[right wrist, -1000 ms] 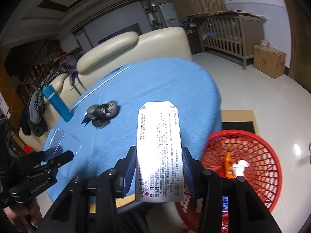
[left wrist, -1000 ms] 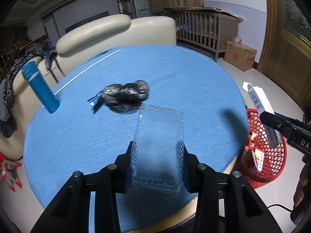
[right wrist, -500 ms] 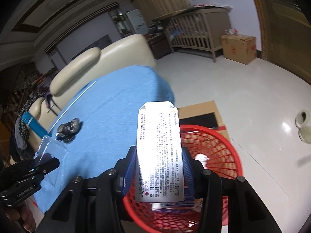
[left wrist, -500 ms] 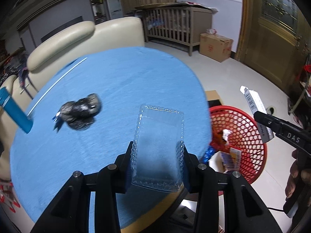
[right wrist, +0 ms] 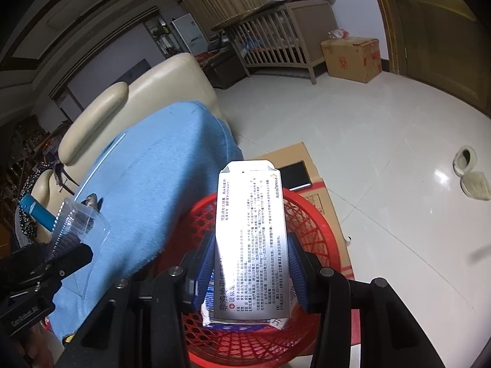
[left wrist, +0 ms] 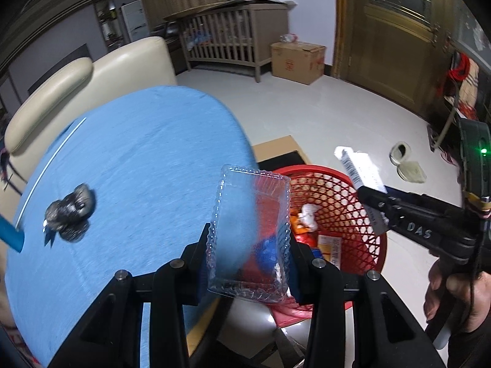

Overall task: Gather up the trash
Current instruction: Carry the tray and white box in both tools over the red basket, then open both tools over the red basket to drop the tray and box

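Directly beneath the right claw point(right wrist: 250, 263), clenched on an upright medicine carton point(right wrist: 252, 239), lies the red basket point(right wrist: 310, 230); the left claw point(left wrist: 249, 245), gripping a clear plastic tray point(left wrist: 250, 230), sits beside the basket, over the worktop point(left wrist: 138, 159) edge.

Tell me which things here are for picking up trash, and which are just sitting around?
For the job: clear tray in the left gripper; medicine box in the right gripper; red basket; black wad on the table.

Just lying about: blue bottle, sofa, crib, cardboard box.
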The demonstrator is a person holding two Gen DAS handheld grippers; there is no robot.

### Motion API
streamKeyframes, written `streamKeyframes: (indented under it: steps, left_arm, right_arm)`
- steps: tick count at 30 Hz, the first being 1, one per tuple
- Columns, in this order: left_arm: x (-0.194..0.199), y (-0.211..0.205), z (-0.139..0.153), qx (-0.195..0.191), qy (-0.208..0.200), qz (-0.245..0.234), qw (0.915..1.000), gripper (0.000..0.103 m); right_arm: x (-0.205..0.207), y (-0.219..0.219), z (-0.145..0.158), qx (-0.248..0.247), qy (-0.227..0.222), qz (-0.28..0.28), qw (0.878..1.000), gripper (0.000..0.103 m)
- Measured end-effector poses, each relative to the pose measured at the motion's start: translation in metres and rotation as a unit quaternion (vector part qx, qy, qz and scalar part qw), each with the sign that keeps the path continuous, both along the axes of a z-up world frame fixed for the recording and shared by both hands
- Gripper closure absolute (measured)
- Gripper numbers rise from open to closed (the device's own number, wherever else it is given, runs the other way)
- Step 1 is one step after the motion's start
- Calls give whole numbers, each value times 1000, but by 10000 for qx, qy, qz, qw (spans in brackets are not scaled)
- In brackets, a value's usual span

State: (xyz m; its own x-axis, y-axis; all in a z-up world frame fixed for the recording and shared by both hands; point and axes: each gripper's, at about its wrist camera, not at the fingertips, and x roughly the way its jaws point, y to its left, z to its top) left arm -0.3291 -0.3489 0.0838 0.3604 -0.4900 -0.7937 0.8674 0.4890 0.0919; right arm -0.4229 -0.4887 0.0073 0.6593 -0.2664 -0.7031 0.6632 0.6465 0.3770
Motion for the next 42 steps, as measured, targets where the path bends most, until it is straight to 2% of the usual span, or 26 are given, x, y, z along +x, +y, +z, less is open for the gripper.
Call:
streamKeyframes:
  steps: [13,14,15,16,26,32,35,37,39,42]
  left_arm:
    - [-18,-29,-13,211,37,-305,9993,60]
    - [-18,-30,-13,214,45,-321,9992,60]
    - [-18,-30,-14,211,55,-340,9992,60]
    - [-18,-32,-15,206,44,-350,9992,60]
    - [-23,-47,-24,304,115,-426,9986,60]
    - [-24,-61,-21,222,121,-461,9986,59]
    - [-21,-71,-20,159,376,-577,9975,49]
    - [-18,-75,-20,245,403,-506,9976,30]
    - [-16,-73,-18,219,301,-395,9985,26]
    - [-9,-66,-15,158,356,-296,9988,26]
  right_arm:
    - [-8,-13,-27,360,93,-179,9991,52]
    - [-8,-14,-29,397,100,-197,9990,49]
    - [-8,-17,-31,499,84,-188,9985,33]
    - [-8,-19,-33,565,83,-198,9982,29]
    - [-33,-35,-16,472,-202,-697,9962,28]
    - [-40,-39,-9,483,-335,-806,9950,28]
    - [-41,-39,-6,472,-401,-801,9949,28]
    - [-41,-39,-2,442,-444,-778,9950,28]
    - [-42,-39,2,408,-475,-774,9950,28]
    - [-42,-39,5,387,-519,-789,9948,28]
